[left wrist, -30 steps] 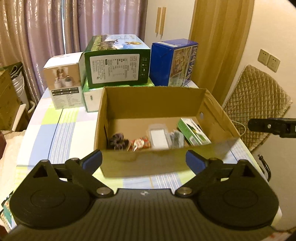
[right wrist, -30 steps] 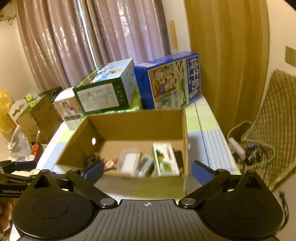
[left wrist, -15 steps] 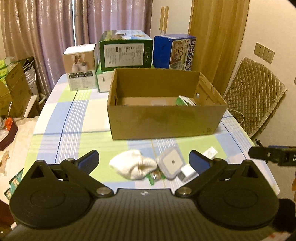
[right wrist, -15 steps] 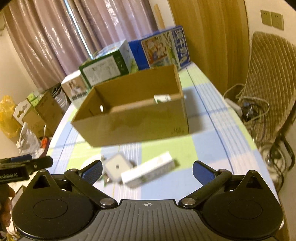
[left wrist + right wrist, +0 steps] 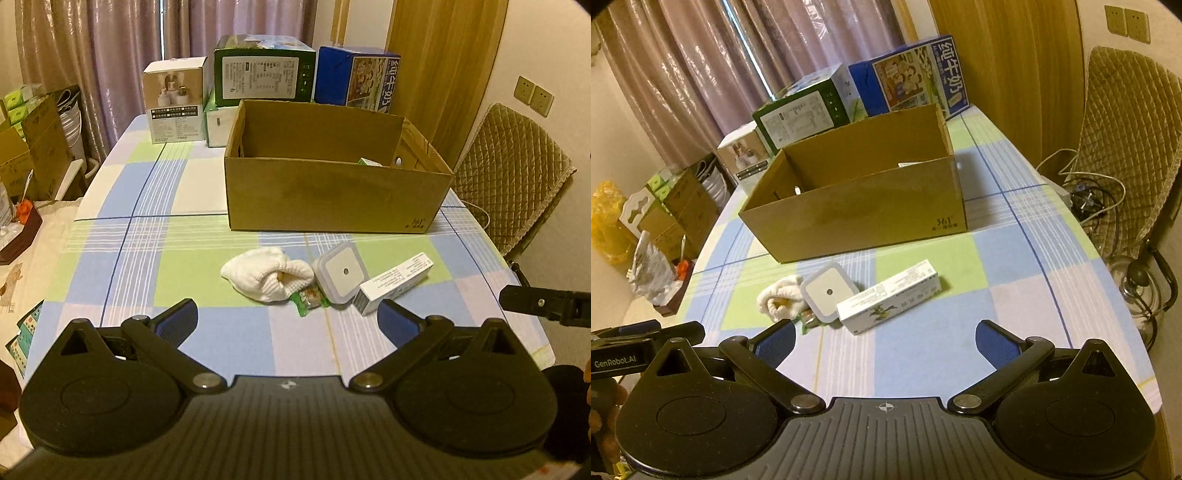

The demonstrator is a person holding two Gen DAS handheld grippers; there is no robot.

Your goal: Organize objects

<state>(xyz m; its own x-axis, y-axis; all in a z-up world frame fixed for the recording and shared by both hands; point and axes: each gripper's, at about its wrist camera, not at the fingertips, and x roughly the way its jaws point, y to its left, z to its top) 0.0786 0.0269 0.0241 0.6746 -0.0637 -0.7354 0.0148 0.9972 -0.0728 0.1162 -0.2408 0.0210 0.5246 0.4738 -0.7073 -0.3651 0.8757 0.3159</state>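
Between your two wide-open, empty claws, left claw [image 5: 286,319] and right claw [image 5: 884,341], lie the sock [image 5: 267,278], snack wrapper [image 5: 308,299], square night light [image 5: 341,273] & long carton [image 5: 888,302], touching each other. Risk: grabbing one may drag its neighbours. Checked-cloth worktop [image 5: 147,258], cardboard box [image 5: 332,195] behind, curtains, chair w/ cables at right.
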